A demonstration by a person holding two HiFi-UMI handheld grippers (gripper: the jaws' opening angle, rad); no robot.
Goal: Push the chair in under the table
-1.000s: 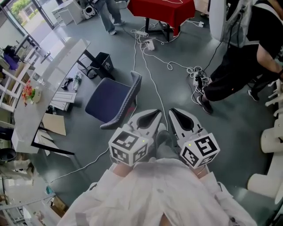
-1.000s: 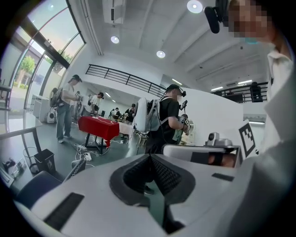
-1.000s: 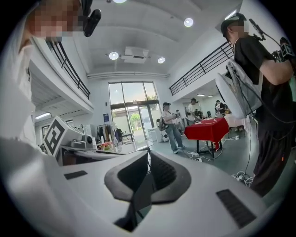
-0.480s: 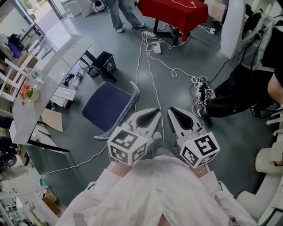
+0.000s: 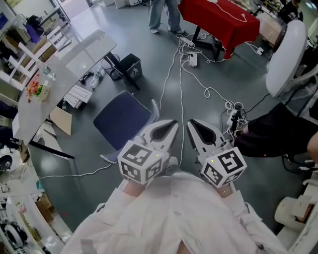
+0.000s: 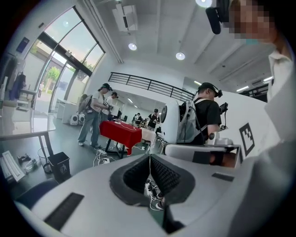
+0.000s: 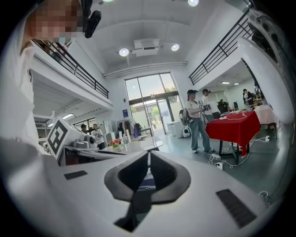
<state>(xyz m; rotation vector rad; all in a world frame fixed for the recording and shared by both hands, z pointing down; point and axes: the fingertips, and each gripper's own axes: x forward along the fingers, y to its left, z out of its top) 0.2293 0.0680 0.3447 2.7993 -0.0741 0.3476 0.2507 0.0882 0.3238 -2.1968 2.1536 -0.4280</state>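
The chair [image 5: 121,118] has a dark blue seat and a mesh backrest [image 5: 153,110]. It stands on the grey floor, apart from the long white table [image 5: 69,67] at the left. Both grippers are held side by side in front of my chest, just behind the backrest. The left gripper [image 5: 172,125] is shut and empty, its tip close to the backrest's top edge. The right gripper [image 5: 191,125] is also shut and empty. In the right gripper view the seat's edge [image 7: 147,184] shows below the shut right gripper [image 7: 148,157]. The left gripper [image 6: 149,159] points toward the red table.
A black bin [image 5: 130,64] and a cardboard sheet [image 5: 60,120] sit by the table's legs. White cables [image 5: 181,64] run across the floor toward a red-covered table [image 5: 218,20]. A person [image 5: 164,12] stands far off; another person's dark legs [image 5: 278,134] are at the right.
The whole scene has swung in the head view: the red table and cables shifted right, the white table turned. The chair's backrest now lies closer to the left gripper. Both grippers stayed shut.
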